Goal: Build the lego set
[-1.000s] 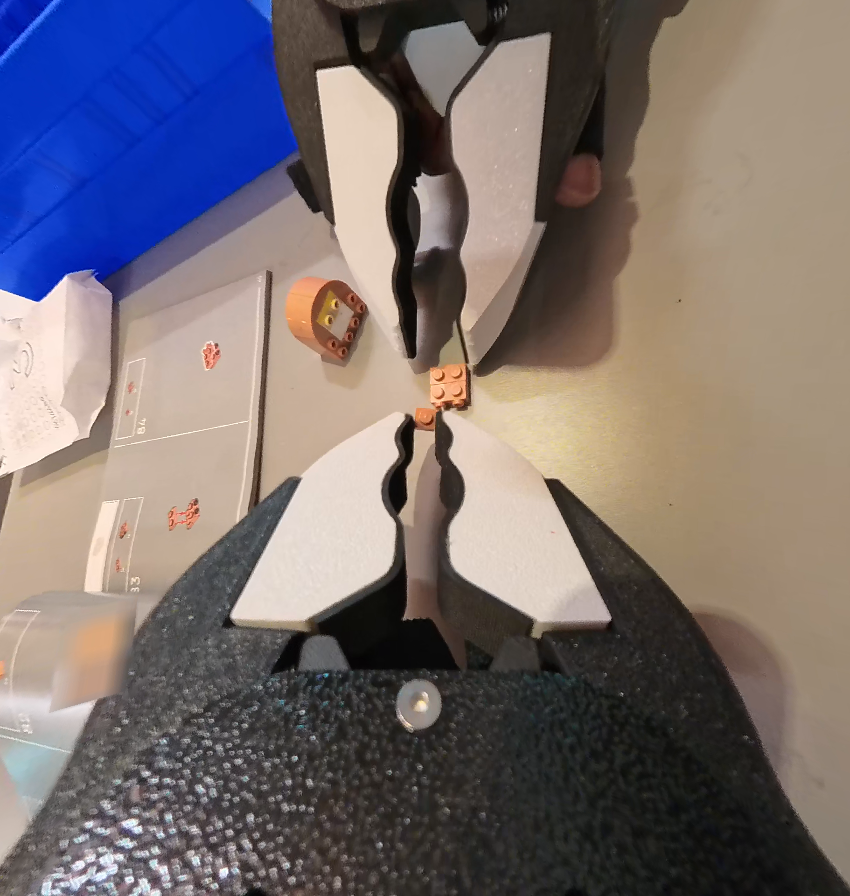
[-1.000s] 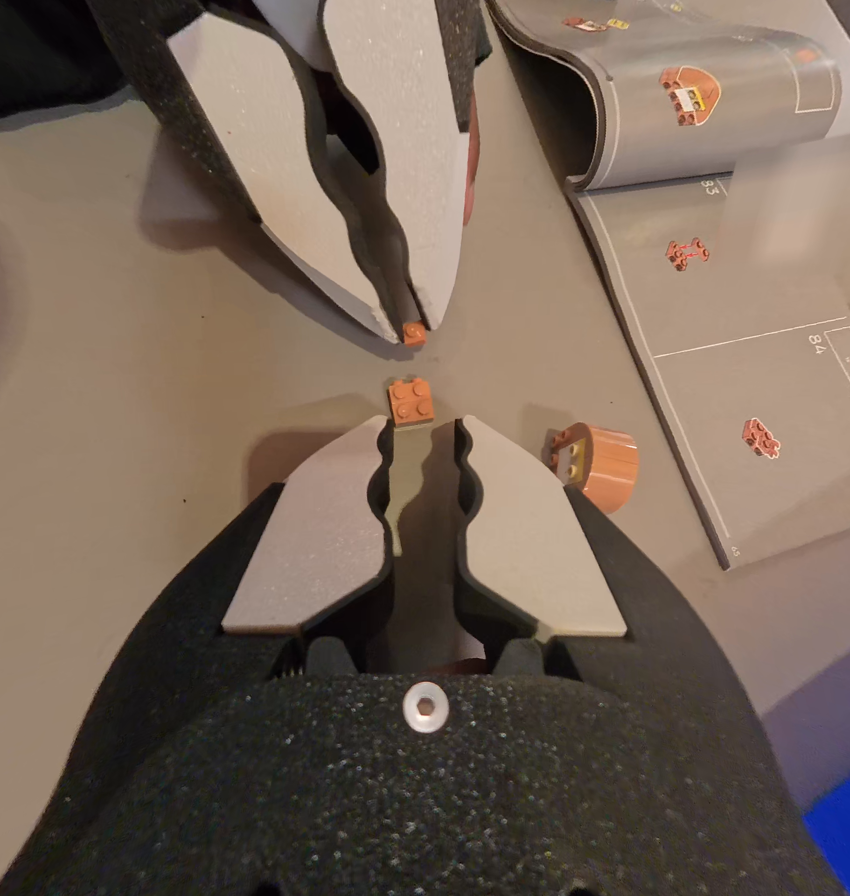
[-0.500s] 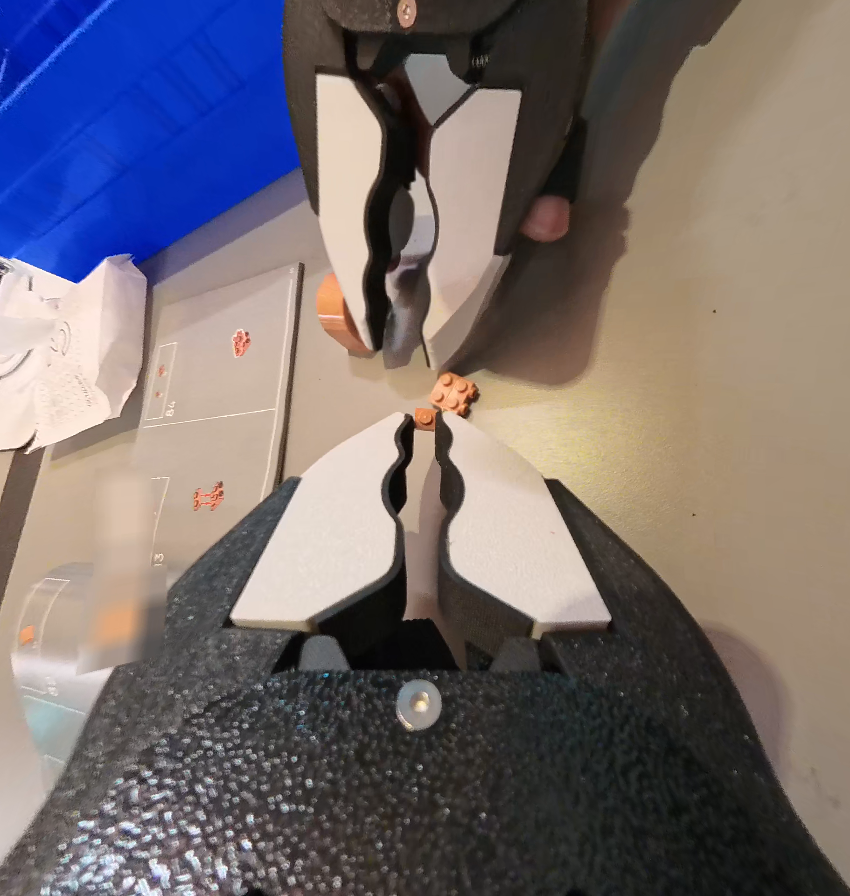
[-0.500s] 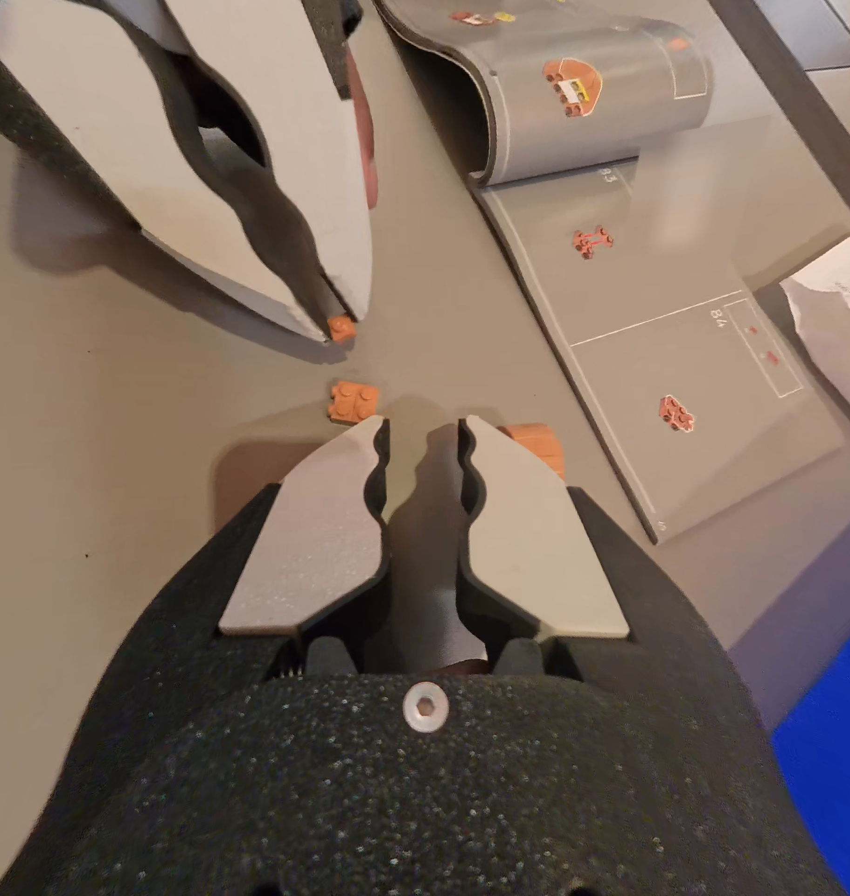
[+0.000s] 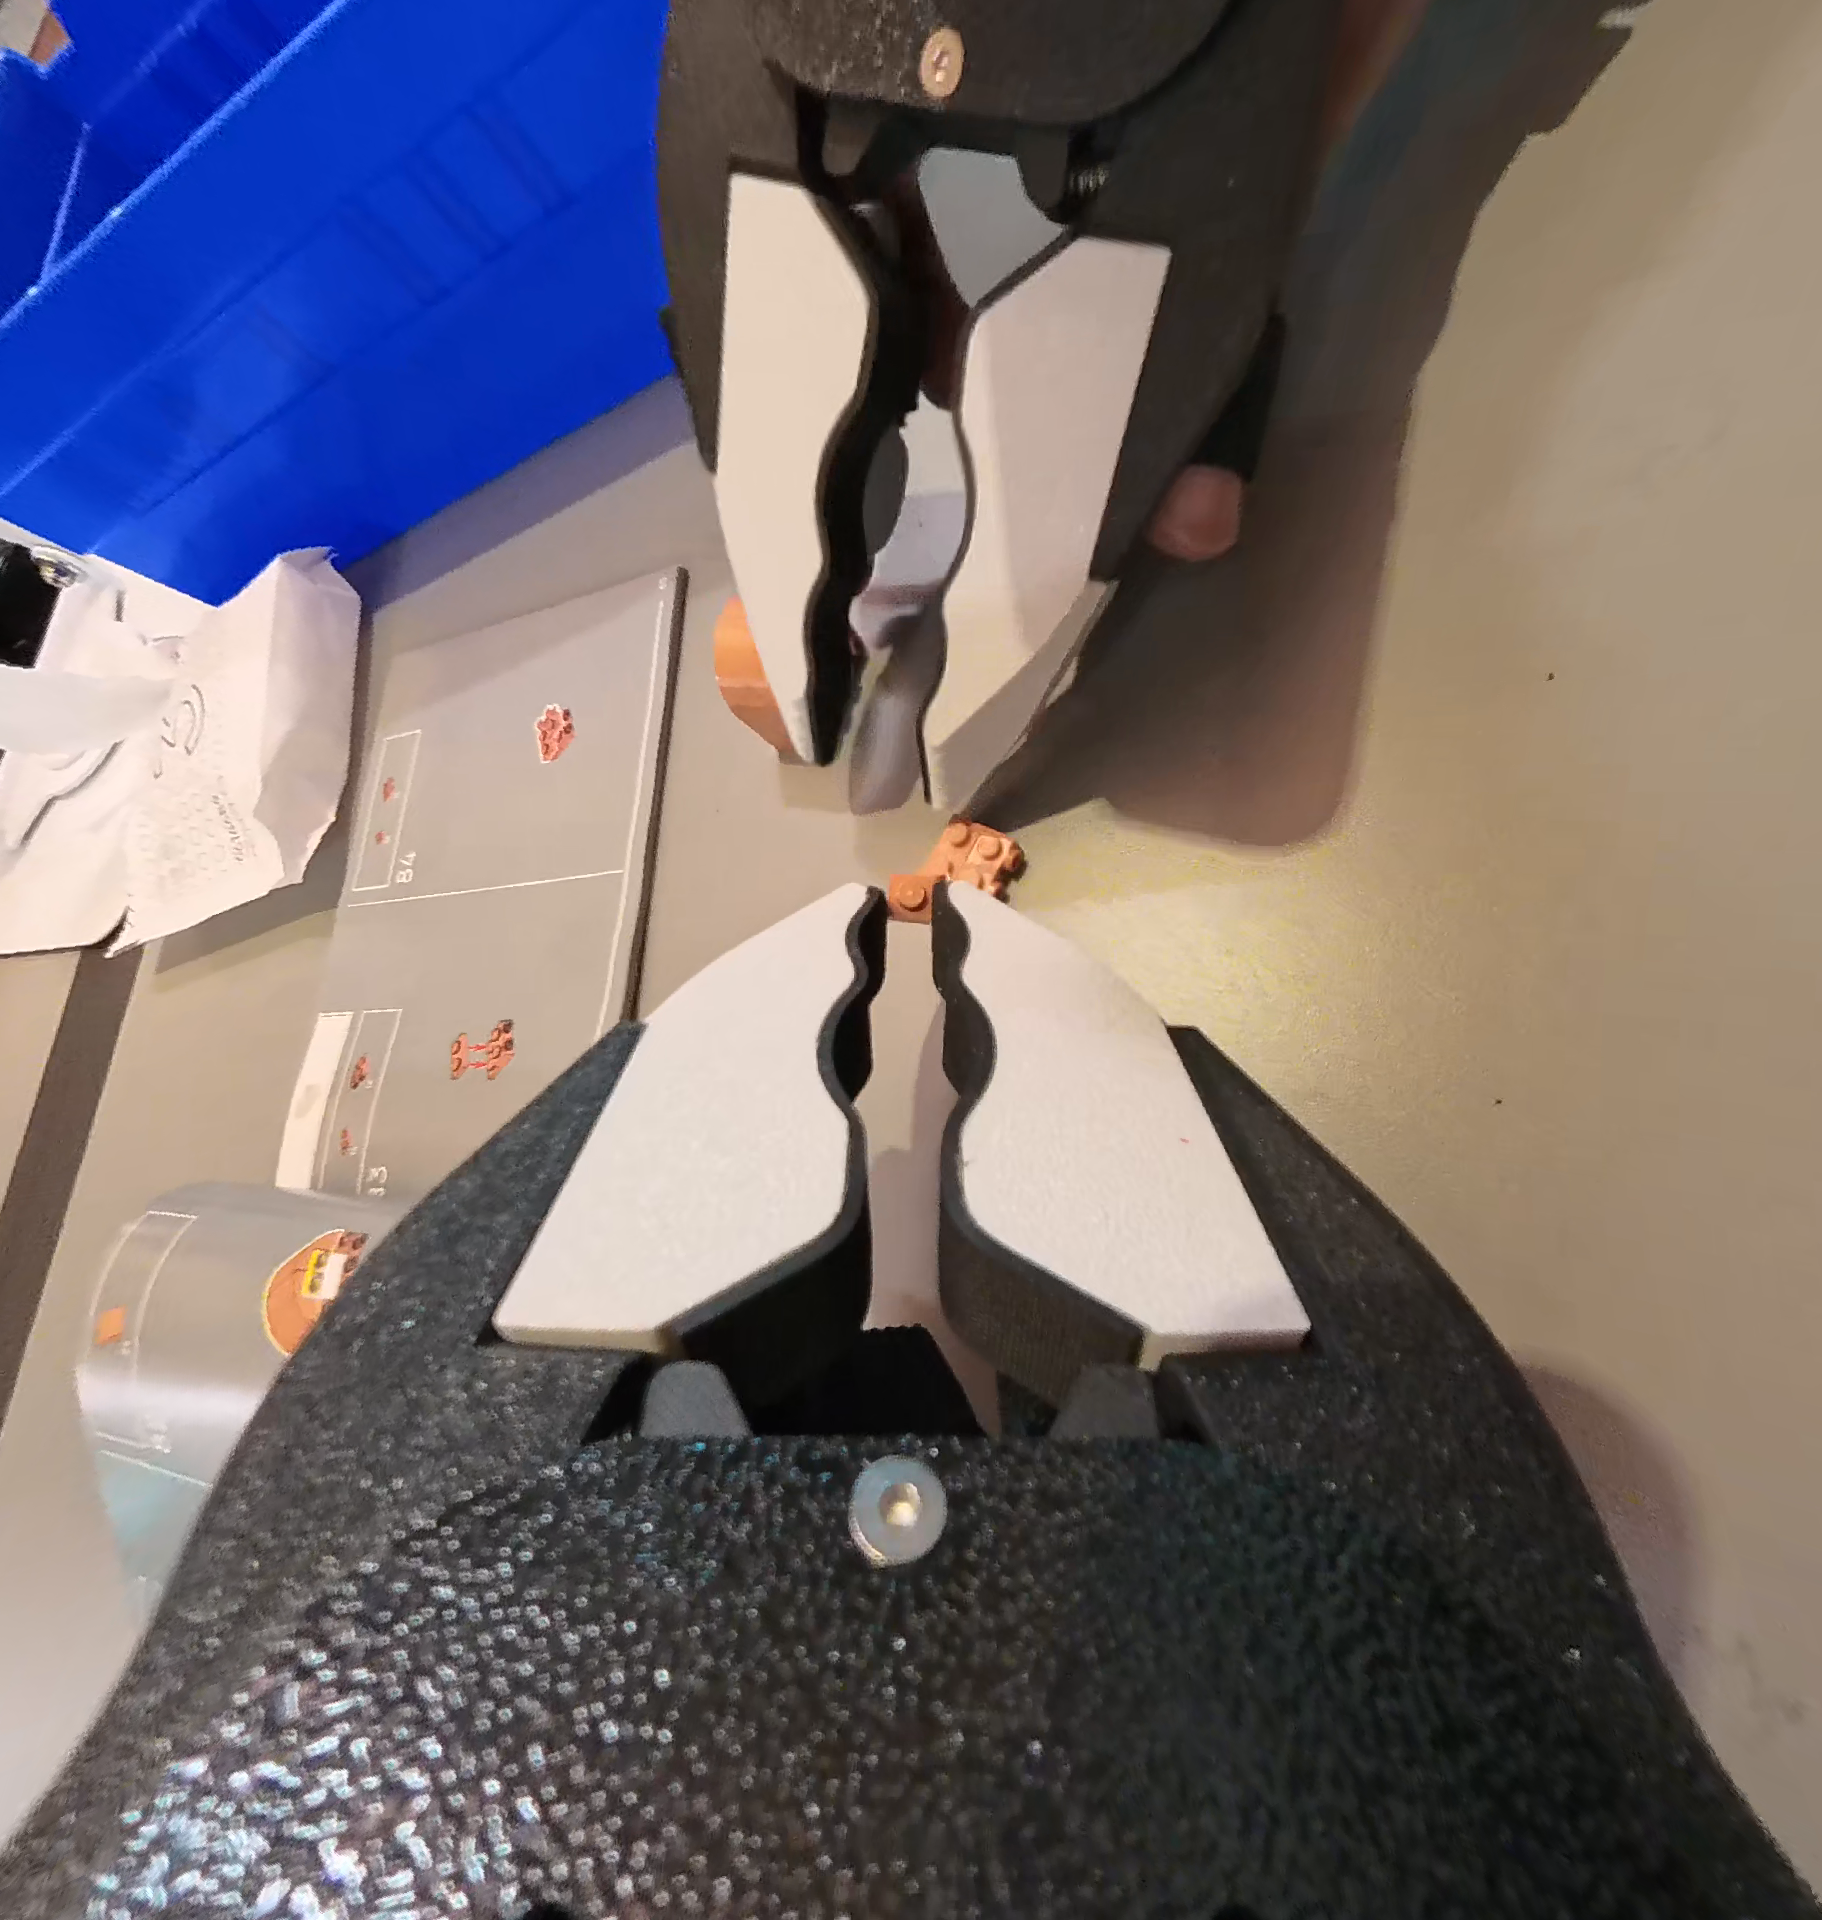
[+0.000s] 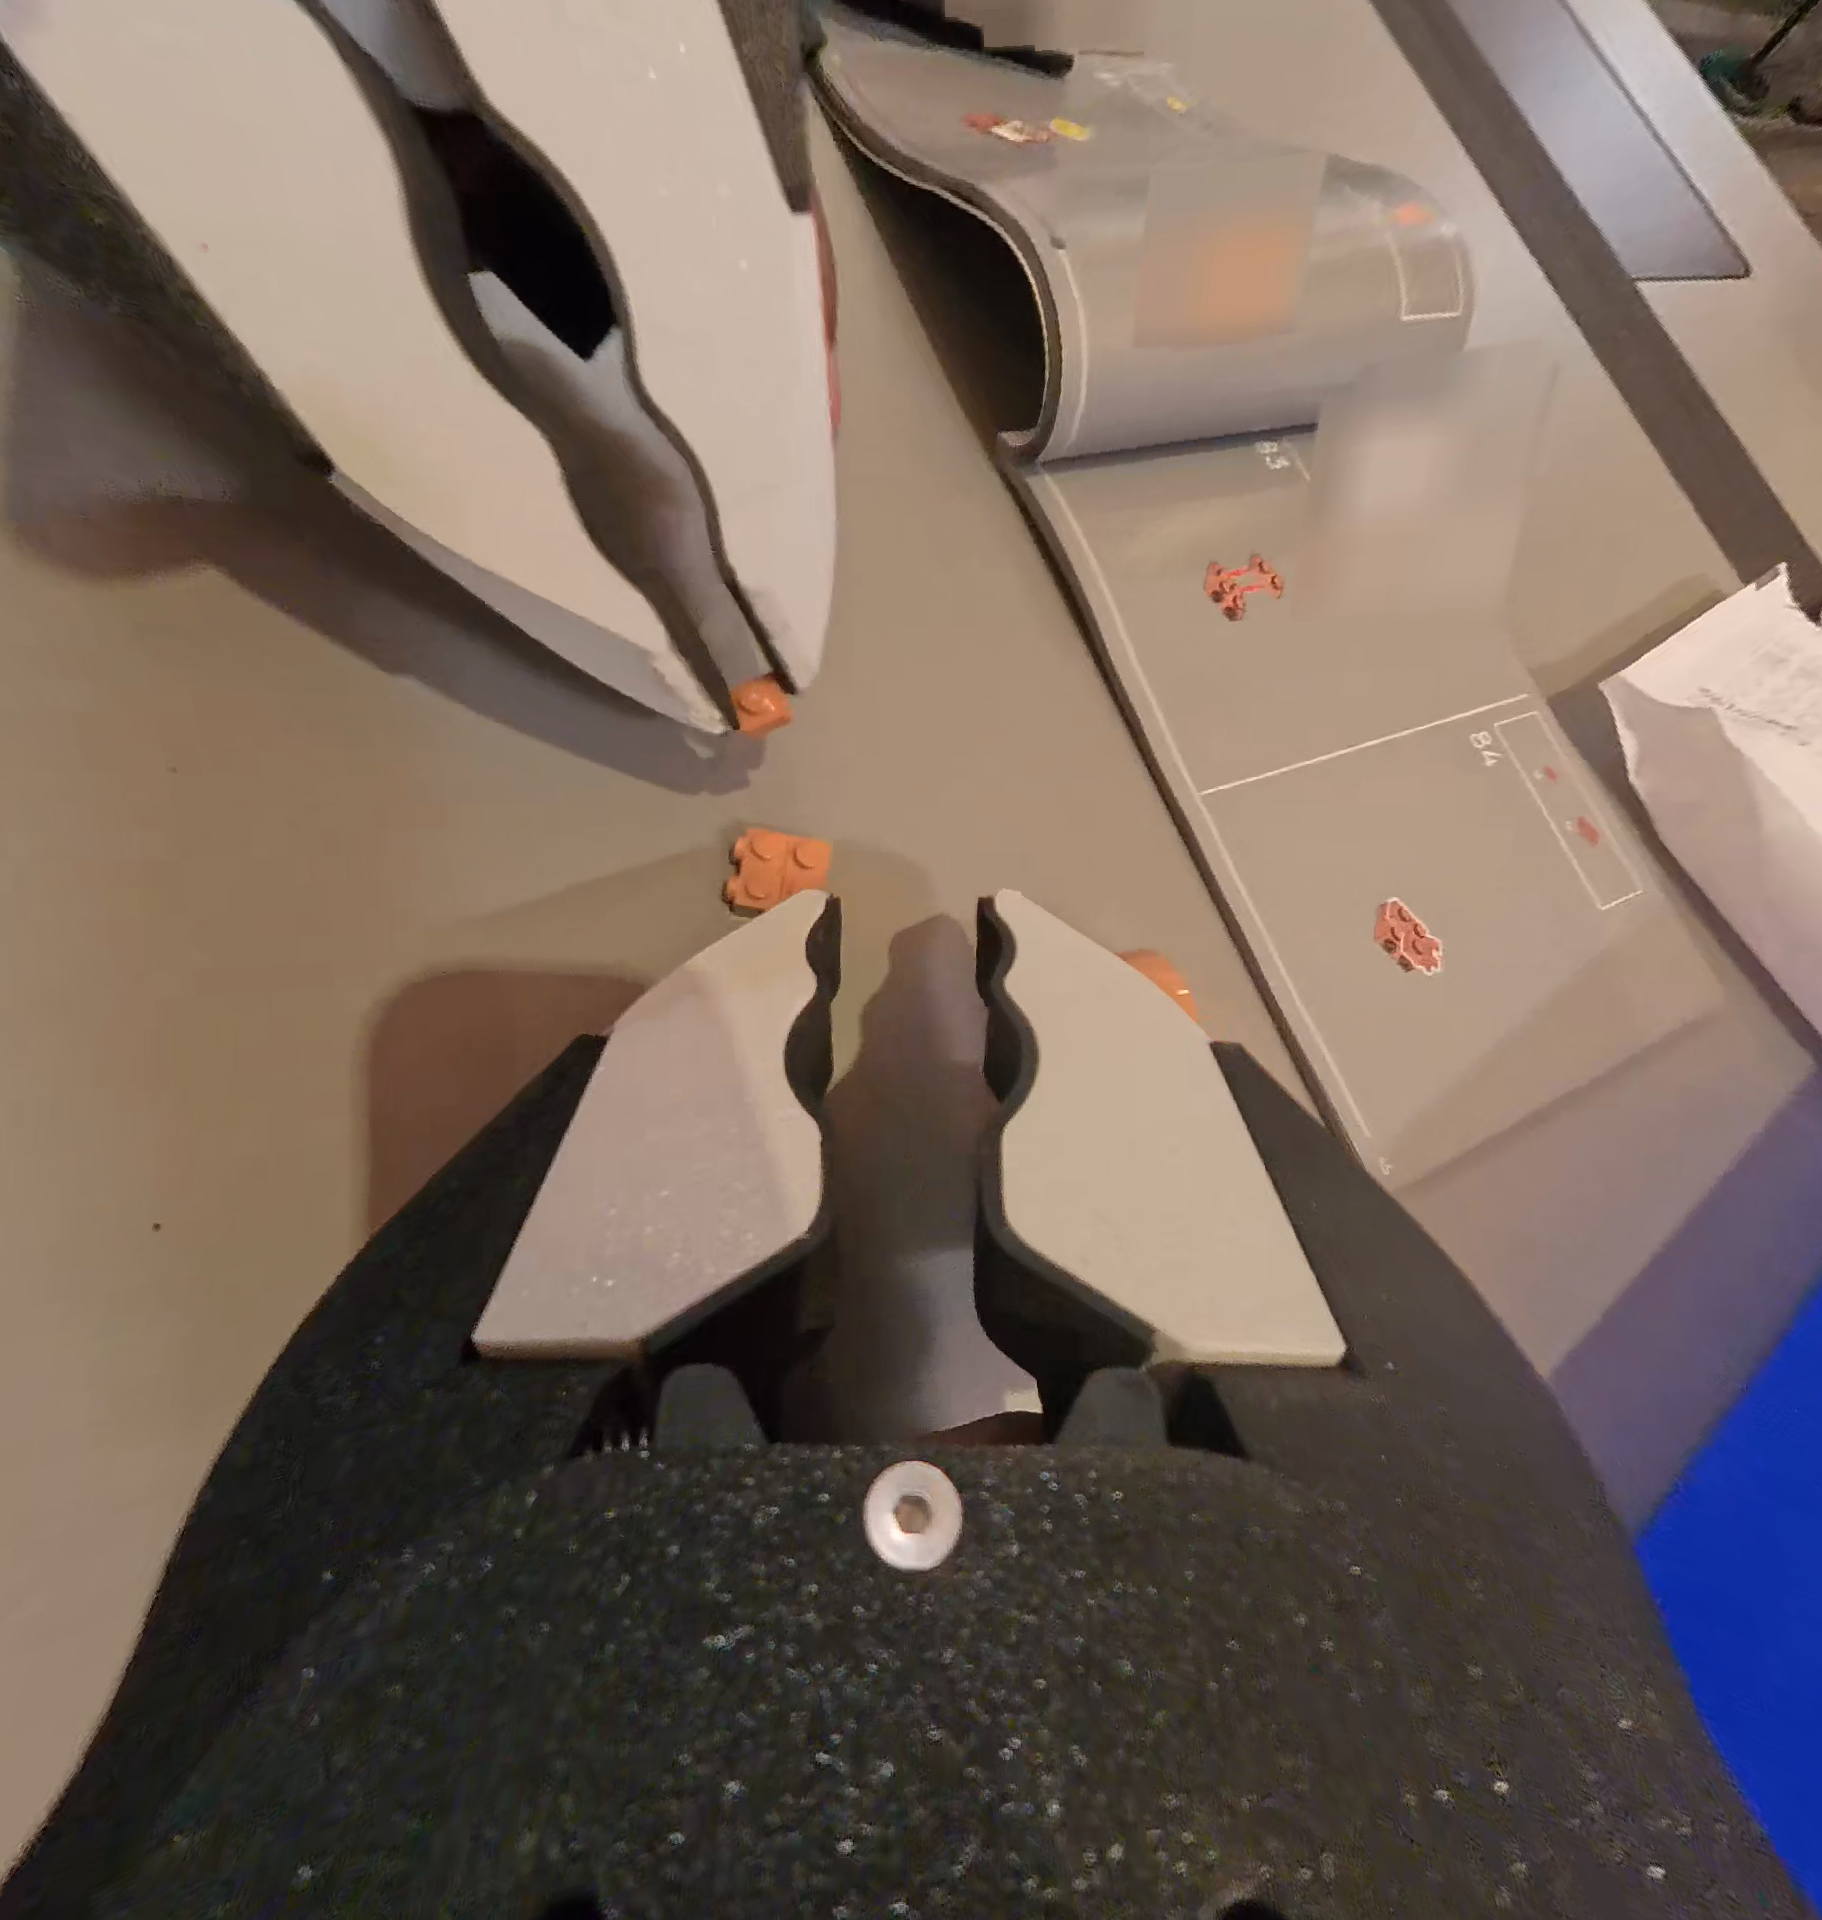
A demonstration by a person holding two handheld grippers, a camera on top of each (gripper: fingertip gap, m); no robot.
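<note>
We record a tiny orange one-stud brick [image 5: 909, 896] pinched at the very tips of our left gripper [image 5: 908, 902], both pads pressed on its sides; the right wrist view confirms the same piece [image 6: 762, 709] clamped between those tips just above the grey table [image 6: 263, 935]. Next item: an orange four-stud plate [image 6: 779, 869], lying flat on the table, apart from the held brick and just beyond it in the left wrist view [image 5: 984, 856]. Our right gripper [image 6: 908, 906] stands with its fingers parted and nothing between them; the plate lies just off the tip of its left finger, outside the gap. A rounded orange block [image 5: 743, 670] sits partly hidden behind the right gripper's fingers, near the edge of an open grey instruction booklet [image 6: 1426, 831] whose far pages curl upward. Beyond the booklet we list a crumpled white paper bag [image 5: 159, 748] and a blue bin [image 5: 315, 312].
</note>
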